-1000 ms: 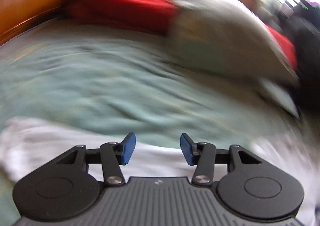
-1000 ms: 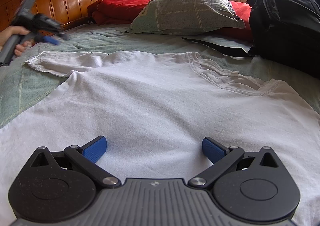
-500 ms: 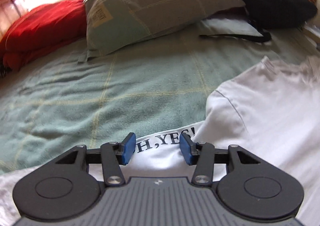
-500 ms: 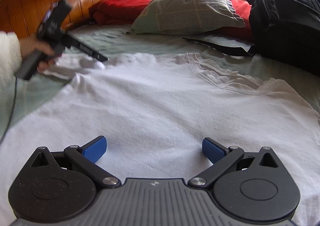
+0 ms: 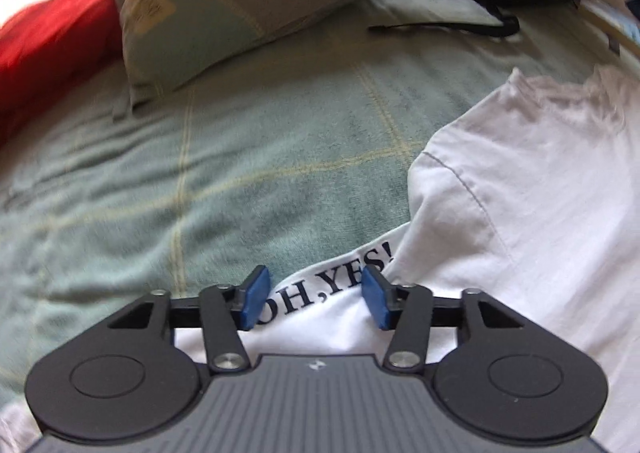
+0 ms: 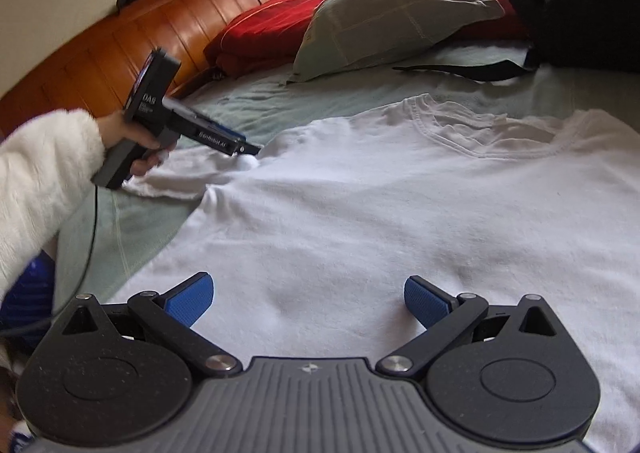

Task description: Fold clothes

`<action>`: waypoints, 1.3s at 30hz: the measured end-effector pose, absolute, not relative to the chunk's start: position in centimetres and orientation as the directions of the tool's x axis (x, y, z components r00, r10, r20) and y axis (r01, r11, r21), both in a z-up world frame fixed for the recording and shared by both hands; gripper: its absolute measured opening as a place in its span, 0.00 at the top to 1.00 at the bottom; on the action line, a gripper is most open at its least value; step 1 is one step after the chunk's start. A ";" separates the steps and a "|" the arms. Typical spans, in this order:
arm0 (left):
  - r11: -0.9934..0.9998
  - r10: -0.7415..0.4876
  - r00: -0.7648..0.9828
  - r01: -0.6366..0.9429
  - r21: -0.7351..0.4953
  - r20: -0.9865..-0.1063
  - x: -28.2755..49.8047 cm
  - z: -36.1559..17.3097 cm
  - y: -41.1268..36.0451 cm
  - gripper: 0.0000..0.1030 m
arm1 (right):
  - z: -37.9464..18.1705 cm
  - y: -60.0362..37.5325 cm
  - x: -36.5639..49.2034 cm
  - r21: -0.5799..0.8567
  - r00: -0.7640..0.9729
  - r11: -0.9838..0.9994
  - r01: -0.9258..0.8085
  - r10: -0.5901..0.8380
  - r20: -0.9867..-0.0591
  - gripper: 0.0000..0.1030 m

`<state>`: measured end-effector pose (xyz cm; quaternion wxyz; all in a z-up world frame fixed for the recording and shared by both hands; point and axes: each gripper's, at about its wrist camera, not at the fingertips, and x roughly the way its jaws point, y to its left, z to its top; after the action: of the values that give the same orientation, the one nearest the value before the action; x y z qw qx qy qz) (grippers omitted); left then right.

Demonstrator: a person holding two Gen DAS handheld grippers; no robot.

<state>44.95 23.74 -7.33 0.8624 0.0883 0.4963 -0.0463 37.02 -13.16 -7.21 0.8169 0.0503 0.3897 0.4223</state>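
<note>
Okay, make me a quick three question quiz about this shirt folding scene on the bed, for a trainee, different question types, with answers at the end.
1. True or false: the right gripper is clamped on the white T-shirt.
2. Multiple choice: where are the tips of the left gripper in the right wrist view? A) at the collar B) at the sleeve and shoulder area C) on the grey-green pillow
3. Fill in: the printed words between the left gripper's blue pads read "OH, ___!"

Key:
1. False; its jaws are wide open above the shirt.
2. B.
3. YES.
</note>
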 end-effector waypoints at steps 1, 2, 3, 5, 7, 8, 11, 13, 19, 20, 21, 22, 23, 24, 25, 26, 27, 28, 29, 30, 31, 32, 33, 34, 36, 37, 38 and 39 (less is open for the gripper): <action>0.984 -0.003 0.496 0.159 0.087 -0.868 45.0 -7.2 23.9 0.65 | -7.2 -13.2 37.1 0.419 0.337 0.636 -0.648 0.733 -0.592 0.00; 0.983 -0.002 0.502 0.160 0.091 -0.865 44.8 -7.1 23.7 0.78 | -7.2 -13.2 37.1 0.420 0.336 0.637 -0.647 0.732 -0.592 0.00; 0.982 0.000 0.508 0.161 0.095 -0.861 44.6 -7.0 23.5 0.85 | -7.2 -13.2 37.1 0.419 0.337 0.638 -0.646 0.731 -0.593 0.00; 0.982 0.017 0.534 0.148 0.114 -0.845 44.4 -6.4 23.4 0.98 | -7.2 -13.1 37.0 0.416 0.341 0.638 -0.648 0.731 -0.591 0.00; 0.983 0.042 0.567 0.125 0.137 -0.822 44.3 -5.7 23.5 0.99 | -7.1 -13.2 37.0 0.417 0.343 0.637 -0.648 0.733 -0.588 0.00; 0.982 0.055 0.583 0.114 0.148 -0.811 44.3 -5.4 23.5 0.99 | -7.1 -13.2 37.0 0.417 0.344 0.637 -0.649 0.734 -0.586 0.00; 0.987 0.077 0.620 0.063 0.147 -0.781 44.4 -4.5 24.0 0.99 | -7.0 -13.2 36.9 0.421 0.341 0.629 -0.653 0.741 -0.578 0.00; 0.987 0.105 0.633 0.029 0.158 -0.767 44.7 -4.3 24.3 0.99 | -7.0 -13.2 36.9 0.421 0.337 0.626 -0.657 0.743 -0.578 0.00; 0.997 0.077 0.641 -0.046 0.062 -0.763 44.3 -3.5 24.6 0.94 | -7.0 -13.2 36.9 0.420 0.338 0.628 -0.655 0.741 -0.581 0.00; 0.999 0.039 0.642 -0.023 0.032 -0.766 44.0 -3.3 24.0 0.91 | -7.1 -13.2 36.9 0.422 0.337 0.627 -0.654 0.742 -0.580 0.00; 1.000 -0.008 0.639 0.005 -0.007 -0.769 43.6 -3.2 23.4 0.88 | -7.1 -13.2 36.9 0.420 0.337 0.630 -0.653 0.739 -0.584 0.00; 0.998 -0.056 0.631 0.031 -0.047 -0.774 43.4 -3.2 22.7 0.82 | -7.2 -13.2 36.9 0.417 0.338 0.634 -0.652 0.734 -0.589 0.00; 0.995 -0.101 0.620 0.051 -0.089 -0.778 43.3 -3.3 22.1 0.80 | -7.2 -13.2 36.9 0.415 0.339 0.637 -0.650 0.732 -0.591 0.00; 0.990 -0.139 0.604 0.055 -0.133 -0.784 43.4 -3.5 21.7 0.79 | -7.2 -13.2 36.9 0.416 0.340 0.637 -0.649 0.732 -0.590 0.00; 0.984 -0.169 0.587 0.052 -0.172 -0.791 43.6 -3.9 21.4 0.78 | -7.1 -13.2 36.9 0.418 0.341 0.636 -0.648 0.734 -0.588 0.00; 0.980 -0.175 0.566 0.024 -0.196 -0.806 44.2 -4.6 21.3 0.78 | -7.1 -13.2 36.9 0.421 0.339 0.635 -0.648 0.735 -0.587 0.00; 0.977 -0.170 0.543 -0.017 -0.213 -0.823 44.9 -5.4 21.3 0.78 | -7.1 -13.2 36.9 0.423 0.338 0.634 -0.647 0.736 -0.586 0.00; 0.971 -0.167 0.522 -0.058 -0.230 -0.836 45.7 -6.3 21.5 0.79 | -7.1 -13.2 36.9 0.421 0.339 0.635 -0.647 0.735 -0.587 0.00; 0.964 -0.165 0.519 -0.095 -0.248 -0.839 46.4 -7.1 21.7 0.79 | -7.2 -13.1 36.8 0.418 0.341 0.637 -0.648 0.733 -0.588 0.00; 0.956 -0.160 0.538 -0.125 -0.266 -0.828 46.9 -7.6 22.0 0.79 | -7.2 -13.1 36.8 0.415 0.343 0.639 -0.648 0.731 -0.589 0.00; 0.945 -0.156 0.558 -0.155 -0.287 -0.815 47.5 -7.9 22.3 0.79 | -7.2 -13.1 36.8 0.412 0.345 0.640 -0.648 0.730 -0.590 0.00; 0.932 -0.151 0.584 -0.184 -0.311 -0.797 48.0 -7.9 22.7 0.79 | -7.2 -13.0 36.8 0.410 0.348 0.642 -0.647 0.728 -0.591 0.00; 0.926 -0.133 0.609 -0.204 -0.317 -0.782 48.2 -7.5 22.8 0.78 | -7.2 -13.0 36.8 0.408 0.350 0.645 -0.647 0.726 -0.592 0.00; 0.929 -0.108 0.627 -0.213 -0.303 -0.771 48.4 -7.1 22.7 0.76 | -7.1 -13.1 36.8 0.407 0.353 0.647 -0.645 0.725 -0.592 0.00; 0.930 -0.108 0.644 -0.203 -0.305 -0.757 48.2 -6.3 22.6 0.73 | -7.1 -13.3 36.8 0.406 0.359 0.650 -0.642 0.723 -0.590 0.00; 0.931 -0.122 0.648 -0.188 -0.312 -0.752 47.8 -5.9 22.4 0.71 | -7.0 -13.4 36.9 0.408 0.361 0.651 -0.640 0.723 -0.588 0.00; 0.933 -0.134 0.648 -0.171 -0.315 -0.750 47.4 -5.5 22.2 0.67 | -7.1 -13.4 36.9 0.409 0.361 0.652 -0.639 0.723 -0.589 0.00; 0.939 -0.145 0.640 -0.151 -0.308 -0.755 46.9 -5.3 21.7 0.64 | -7.1 -13.4 36.9 0.410 0.361 0.652 -0.638 0.723 -0.589 0.00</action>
<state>46.87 21.75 -5.30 0.8886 -0.1742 0.4244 0.0019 36.93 -13.36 -7.09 0.8230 0.0553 0.3858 0.4132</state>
